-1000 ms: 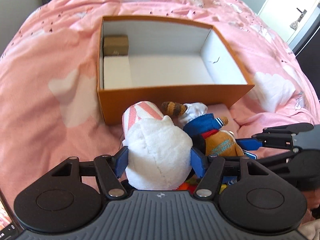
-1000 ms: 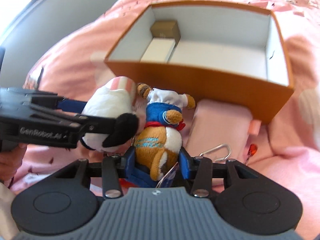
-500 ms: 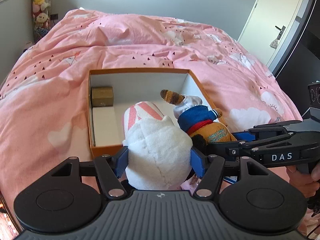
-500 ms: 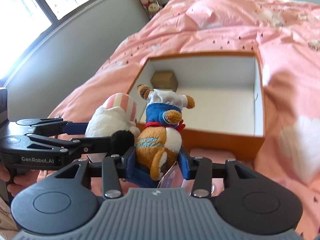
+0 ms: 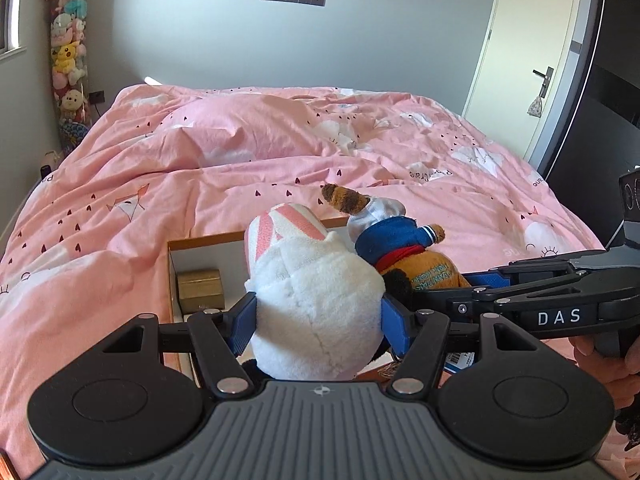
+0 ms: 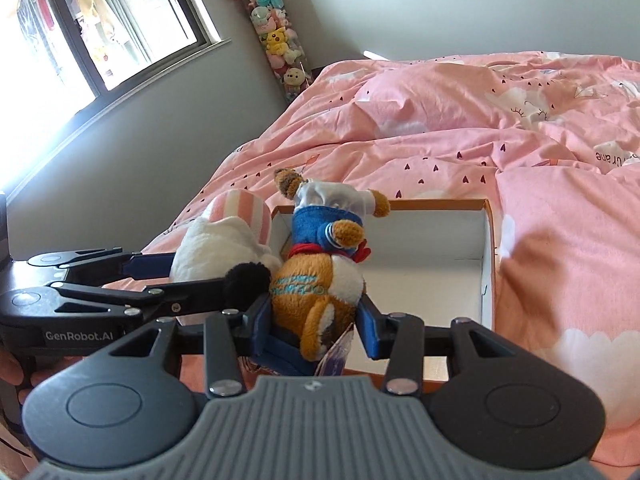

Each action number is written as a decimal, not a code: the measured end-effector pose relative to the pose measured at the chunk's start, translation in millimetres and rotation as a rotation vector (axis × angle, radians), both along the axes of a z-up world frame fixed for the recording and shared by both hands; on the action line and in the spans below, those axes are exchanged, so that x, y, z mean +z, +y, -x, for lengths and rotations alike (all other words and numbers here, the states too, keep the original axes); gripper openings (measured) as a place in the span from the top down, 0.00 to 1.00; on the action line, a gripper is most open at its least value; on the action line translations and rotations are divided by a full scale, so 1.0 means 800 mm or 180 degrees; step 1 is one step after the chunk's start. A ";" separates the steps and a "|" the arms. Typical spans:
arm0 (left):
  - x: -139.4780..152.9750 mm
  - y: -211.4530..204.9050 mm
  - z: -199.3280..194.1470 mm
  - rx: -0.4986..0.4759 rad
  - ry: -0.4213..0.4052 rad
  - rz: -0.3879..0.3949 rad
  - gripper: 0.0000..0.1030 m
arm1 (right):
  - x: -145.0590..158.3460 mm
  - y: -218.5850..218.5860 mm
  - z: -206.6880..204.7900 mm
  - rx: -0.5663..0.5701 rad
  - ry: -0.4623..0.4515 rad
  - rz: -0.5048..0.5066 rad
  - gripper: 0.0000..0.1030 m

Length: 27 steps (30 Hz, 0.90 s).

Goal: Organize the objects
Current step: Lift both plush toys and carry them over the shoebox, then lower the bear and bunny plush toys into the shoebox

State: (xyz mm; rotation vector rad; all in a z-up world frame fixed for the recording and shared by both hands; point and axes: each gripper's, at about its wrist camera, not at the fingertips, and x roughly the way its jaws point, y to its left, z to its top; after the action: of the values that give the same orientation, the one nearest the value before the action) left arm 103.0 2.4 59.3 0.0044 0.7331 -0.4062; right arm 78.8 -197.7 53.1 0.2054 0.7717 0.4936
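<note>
Left gripper clamping fluffy white plush with pink-striped cap, right gripper gripping orange-brown plush in blue jacket, both above open orange cardboard box, pink duvet

Each camera sits just behind its own tongs, looking forward and downward along them across the bed from close range. The left view faces the far wall and door; the right view faces the window. Both share the box, both toys and the bed.

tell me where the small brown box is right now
In the left wrist view, the small brown box sits in the orange box's left corner, left of the white plush.
</note>
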 end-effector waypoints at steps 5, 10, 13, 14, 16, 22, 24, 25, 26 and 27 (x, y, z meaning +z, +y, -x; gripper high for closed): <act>-0.015 -0.005 -0.028 0.0036 0.0086 0.0045 0.29 | -0.012 -0.002 -0.023 -0.0149 0.0045 -0.0059 0.55; -0.038 -0.010 -0.053 0.0004 0.0197 0.0035 0.29 | -0.032 -0.001 -0.042 -0.0301 0.0096 -0.0012 0.55; -0.049 -0.012 -0.065 -0.0028 0.0252 0.0029 0.29 | -0.044 -0.003 -0.052 -0.0363 0.0160 -0.0021 0.55; -0.053 -0.013 -0.069 -0.0035 0.0269 0.0025 0.29 | -0.048 -0.003 -0.055 -0.0381 0.0176 -0.0025 0.55; -0.060 -0.014 -0.076 -0.0050 0.0317 0.0005 0.29 | -0.056 -0.004 -0.063 -0.0408 0.0224 -0.0031 0.55; -0.086 -0.012 -0.091 -0.0154 0.0496 -0.0045 0.29 | -0.084 -0.002 -0.082 -0.0404 0.0425 0.0004 0.55; -0.094 -0.007 -0.096 -0.0201 0.0577 -0.0035 0.28 | -0.095 -0.002 -0.087 -0.0398 0.0516 -0.0020 0.55; -0.098 -0.006 -0.099 -0.0224 0.0616 -0.0025 0.28 | -0.100 -0.003 -0.089 -0.0400 0.0564 -0.0040 0.54; -0.102 -0.003 -0.103 -0.0246 0.0668 -0.0010 0.28 | -0.104 -0.003 -0.091 -0.0396 0.0603 -0.0053 0.54; -0.106 -0.001 -0.107 -0.0263 0.0728 0.0004 0.28 | -0.107 -0.002 -0.093 -0.0392 0.0634 -0.0059 0.54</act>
State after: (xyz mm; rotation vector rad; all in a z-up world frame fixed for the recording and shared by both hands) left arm 188.6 1.8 -25.5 -0.0131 0.9603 -0.4913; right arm 152.9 -199.7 -32.4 0.3208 0.9428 0.3669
